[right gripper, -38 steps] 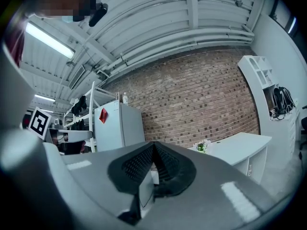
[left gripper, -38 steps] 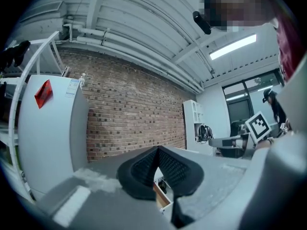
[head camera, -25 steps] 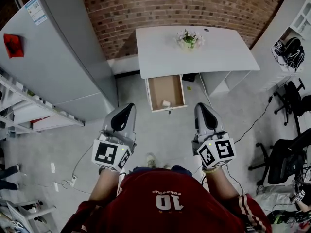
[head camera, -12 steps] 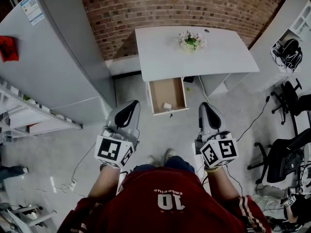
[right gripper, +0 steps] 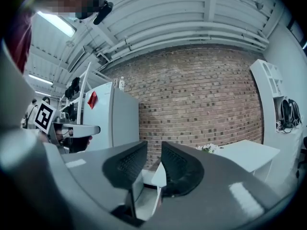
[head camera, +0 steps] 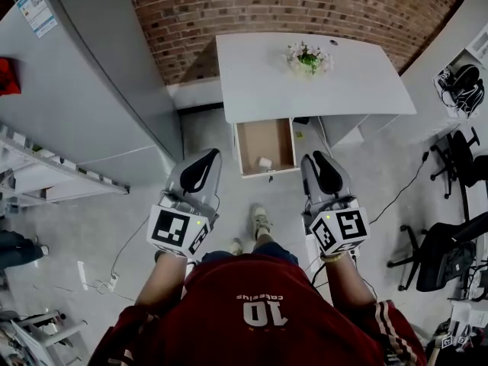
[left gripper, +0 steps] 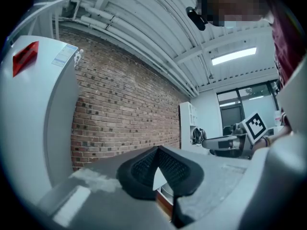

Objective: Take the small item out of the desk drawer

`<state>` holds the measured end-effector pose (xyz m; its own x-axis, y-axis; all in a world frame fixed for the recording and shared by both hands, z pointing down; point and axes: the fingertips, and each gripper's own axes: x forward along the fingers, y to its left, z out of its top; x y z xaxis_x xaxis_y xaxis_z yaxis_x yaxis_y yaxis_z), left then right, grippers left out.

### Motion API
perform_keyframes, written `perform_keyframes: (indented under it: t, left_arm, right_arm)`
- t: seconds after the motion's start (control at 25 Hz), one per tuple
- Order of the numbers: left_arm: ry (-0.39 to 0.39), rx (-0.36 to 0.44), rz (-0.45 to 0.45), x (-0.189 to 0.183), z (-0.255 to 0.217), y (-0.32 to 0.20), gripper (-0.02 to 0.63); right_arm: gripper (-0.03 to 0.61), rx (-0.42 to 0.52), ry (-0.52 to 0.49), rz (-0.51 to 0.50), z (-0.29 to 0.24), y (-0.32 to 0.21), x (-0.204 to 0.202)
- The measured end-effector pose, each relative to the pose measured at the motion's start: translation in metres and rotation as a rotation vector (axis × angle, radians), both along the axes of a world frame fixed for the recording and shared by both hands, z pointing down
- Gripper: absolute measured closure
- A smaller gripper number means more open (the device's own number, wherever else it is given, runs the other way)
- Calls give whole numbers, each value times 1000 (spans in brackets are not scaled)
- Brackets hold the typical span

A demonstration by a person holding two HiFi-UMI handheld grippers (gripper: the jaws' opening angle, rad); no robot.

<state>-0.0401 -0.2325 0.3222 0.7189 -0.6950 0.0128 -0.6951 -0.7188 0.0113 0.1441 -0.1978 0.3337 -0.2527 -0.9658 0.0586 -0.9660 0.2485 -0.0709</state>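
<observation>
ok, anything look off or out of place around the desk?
Nothing stands out. The drawer is pulled squarely out of the desk, with the small white item lying near its front. The flowers stand upright on the desk. No spill or damage shows.

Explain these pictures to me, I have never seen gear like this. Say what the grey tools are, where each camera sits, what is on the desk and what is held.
There is no robot. A person holds a grey tool in each hand, and each tool ends in a two-jaw claw. The patterned cubes are part of the tools. The head view comes from a camera on the person's head, looking down. The other two views come from cameras riding on the tools, looking along the jaws. The left claw is shut and empty. The right claw is opening, with nothing between its jaws. Ahead stands a white desk with a small plant on it. Its drawer is pulled out, and a small white item lies inside, untouched.
</observation>
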Motion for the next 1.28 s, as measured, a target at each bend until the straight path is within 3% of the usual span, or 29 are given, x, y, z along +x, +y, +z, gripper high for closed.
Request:
perform_keyframes:
  t: [0.16, 0.44, 0.88, 1.28]
  left_arm:
    - [-11, -6, 1, 6, 2, -13, 611]
    - [-18, -36, 16, 18, 15, -39, 611]
    - [-31, -97, 36, 40, 93, -81, 611]
    - [-35, -125, -30, 43, 156, -105, 611]
  right_arm:
    - [347, -29, -7, -24, 12, -24, 3]
    - [344, -179, -2, -85, 62, -60, 6]
    - [353, -499, 191, -354, 246, -110, 19]
    - [353, -625, 361, -584, 378, -147, 13]
